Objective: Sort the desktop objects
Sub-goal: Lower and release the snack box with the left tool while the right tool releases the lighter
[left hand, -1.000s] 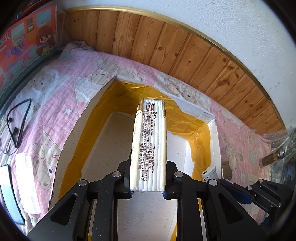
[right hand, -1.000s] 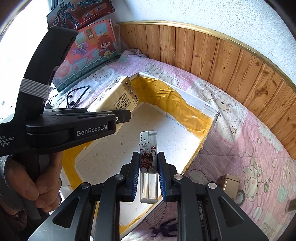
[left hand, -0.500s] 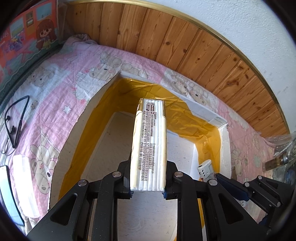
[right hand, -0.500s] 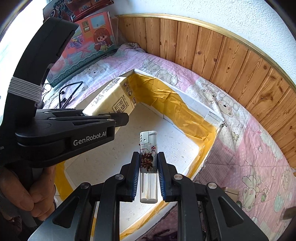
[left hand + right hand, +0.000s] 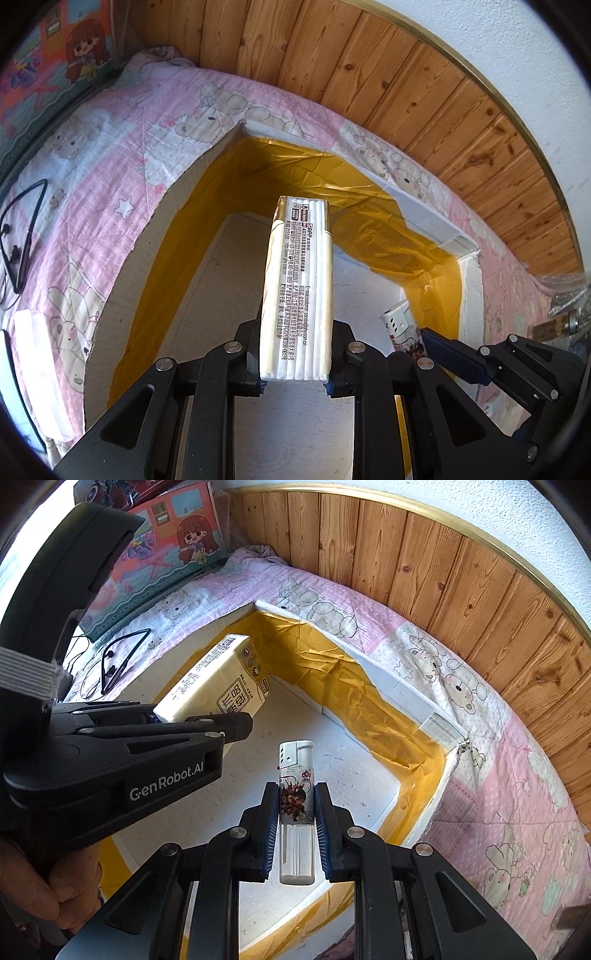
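My left gripper (image 5: 295,373) is shut on a cream tissue pack (image 5: 297,288) and holds it above the open cardboard box (image 5: 125,258) lined with yellow tape. The pack also shows in the right wrist view (image 5: 218,681), over the box's left side. My right gripper (image 5: 295,834) is shut on a clear lighter (image 5: 296,805) with a red cartoon print, held over the box floor (image 5: 332,760). The lighter's top shows in the left wrist view (image 5: 400,325), near the box's right wall.
The box sits on a pink bear-print quilt (image 5: 92,147) against a wooden wall panel (image 5: 443,576). Black neckband earphones (image 5: 22,251) and a white packet (image 5: 33,343) lie left of the box. A cartoon toy box (image 5: 166,550) stands at the back left.
Both grippers have moved forward and lower over the box with their objects held. The lighter has come further inside the box's right wall.
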{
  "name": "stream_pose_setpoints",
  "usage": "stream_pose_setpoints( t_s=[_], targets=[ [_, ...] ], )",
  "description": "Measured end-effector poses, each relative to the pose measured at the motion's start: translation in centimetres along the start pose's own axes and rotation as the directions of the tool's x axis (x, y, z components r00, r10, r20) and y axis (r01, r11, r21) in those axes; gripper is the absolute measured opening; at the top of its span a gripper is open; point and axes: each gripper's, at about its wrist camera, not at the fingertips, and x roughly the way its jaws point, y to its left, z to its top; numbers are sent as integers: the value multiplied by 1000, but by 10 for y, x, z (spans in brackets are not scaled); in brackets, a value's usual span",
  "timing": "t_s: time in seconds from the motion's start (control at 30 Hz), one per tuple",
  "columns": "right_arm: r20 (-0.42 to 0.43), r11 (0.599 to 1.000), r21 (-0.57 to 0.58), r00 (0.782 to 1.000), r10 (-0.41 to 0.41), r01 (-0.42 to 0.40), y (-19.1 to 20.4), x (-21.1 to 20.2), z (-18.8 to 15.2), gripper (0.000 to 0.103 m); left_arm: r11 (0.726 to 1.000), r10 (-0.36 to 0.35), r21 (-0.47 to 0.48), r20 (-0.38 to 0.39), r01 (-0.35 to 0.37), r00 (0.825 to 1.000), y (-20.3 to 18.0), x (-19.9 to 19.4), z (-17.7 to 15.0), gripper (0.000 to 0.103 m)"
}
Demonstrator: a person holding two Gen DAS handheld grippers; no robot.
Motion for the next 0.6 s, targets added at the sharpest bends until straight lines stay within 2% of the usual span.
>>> stream_pose_setpoints(
  t_s=[0.33, 0.6],
  targets=[
    [-77, 999, -26, 997, -29, 27, -2, 29, 20, 21, 999, 42, 10, -27, -42, 999, 6, 17, 8, 23],
    [-147, 996, -66, 987, -61, 52, -2, 50, 32, 21, 999, 40, 10, -47, -40, 998, 9, 32, 7, 24]
  ],
)
